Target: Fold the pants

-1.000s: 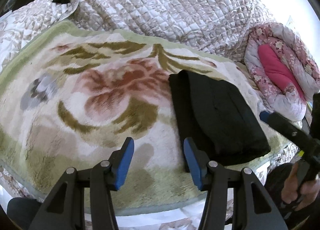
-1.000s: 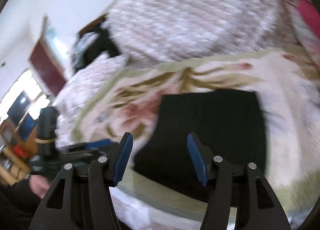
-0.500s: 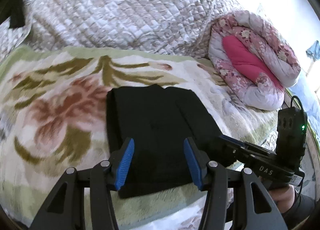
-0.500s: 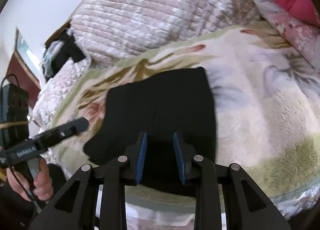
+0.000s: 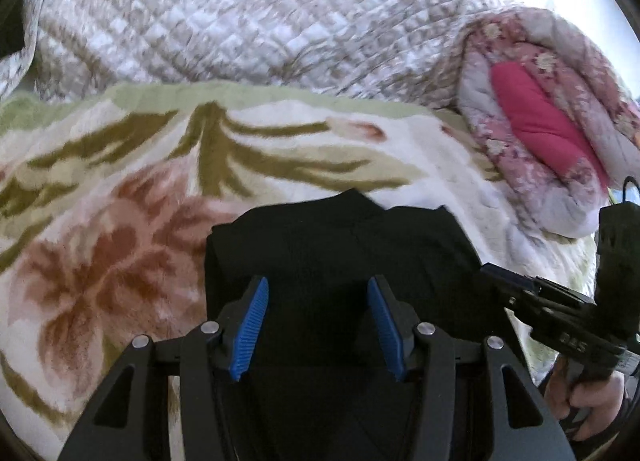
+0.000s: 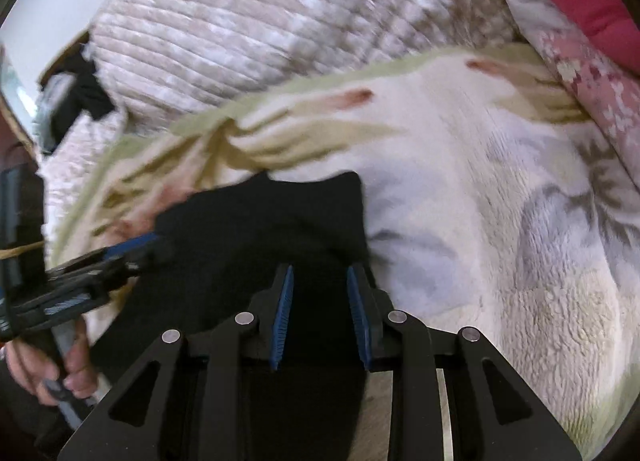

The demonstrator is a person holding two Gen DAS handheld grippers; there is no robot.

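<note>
Black pants (image 5: pixel 340 245) lie folded into a compact rectangle on a floral fleece blanket (image 5: pixel 100 221) near the bed's front edge. My left gripper (image 5: pixel 318 325) hovers over their near left part, jaws open wide, blue pads (image 5: pixel 248 329) apart with only the pants' surface behind them. My right gripper (image 6: pixel 320 313) is over the pants (image 6: pixel 260 245) at their near right part, jaws narrowed to a slim gap; no fabric shows pinched between them. Each gripper appears in the other view: the right gripper (image 5: pixel 540 301) at the pants' right edge, the left gripper (image 6: pixel 100 261) at their left edge.
A bulky quilted bedspread (image 5: pixel 260 21) is piled behind the blanket. A rolled pink floral quilt (image 5: pixel 540 121) lies at the right. Dark clothes (image 6: pixel 80 89) sit at the far left. A hand (image 5: pixel 580 393) holds the right gripper's handle, and another hand (image 6: pixel 60 365) holds the left one.
Both grippers moved in and down over the near edge of the pants. The right jaws narrowed from wide to a slim gap. The left jaws kept their width.
</note>
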